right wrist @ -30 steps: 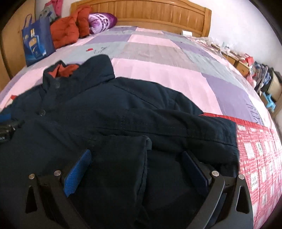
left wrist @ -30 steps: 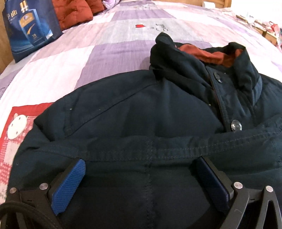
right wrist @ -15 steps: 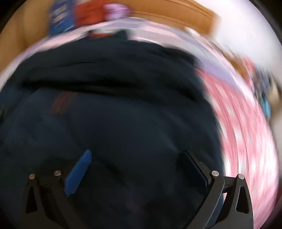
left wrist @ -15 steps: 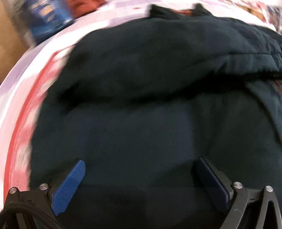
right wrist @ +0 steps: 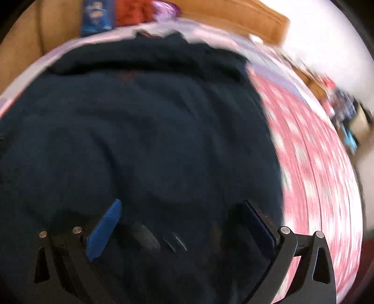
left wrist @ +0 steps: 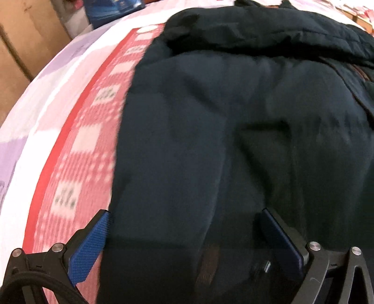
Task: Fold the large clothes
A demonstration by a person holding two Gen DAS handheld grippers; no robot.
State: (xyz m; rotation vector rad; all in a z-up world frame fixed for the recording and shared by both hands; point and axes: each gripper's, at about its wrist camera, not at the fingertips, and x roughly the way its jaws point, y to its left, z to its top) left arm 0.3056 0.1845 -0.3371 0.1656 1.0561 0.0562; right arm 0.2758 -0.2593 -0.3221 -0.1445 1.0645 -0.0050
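- The jacket (left wrist: 233, 140) lies spread on the bed (left wrist: 58, 77), dark navy, filling most of both views.
- A second ago each view showed its collar and snap buttons close ahead; now the collar (right wrist: 161, 37) sits far off at the top, and the plain lower body of the jacket fills the near part.
- The left gripper (left wrist: 187, 236) has its blue pads (left wrist: 90, 245) spread wide, just as before, with jacket cloth between and under them; nothing is pinched.
- The left edge of the jacket now runs past the left pad, with the red-and-white checked cover (left wrist: 79, 149) showing beside it much more broadly than a second ago.
- The right gripper (right wrist: 184, 224) is likewise spread wide over the jacket, pads (right wrist: 104, 230) apart, gripping nothing.
- On its right the checked cover (right wrist: 315, 163) is smeared by motion blur; a second ago that view was sharp.
- The blue bag (right wrist: 95, 16) and the headboard (right wrist: 245, 18) sit at the far end, nearer the top rim than before.
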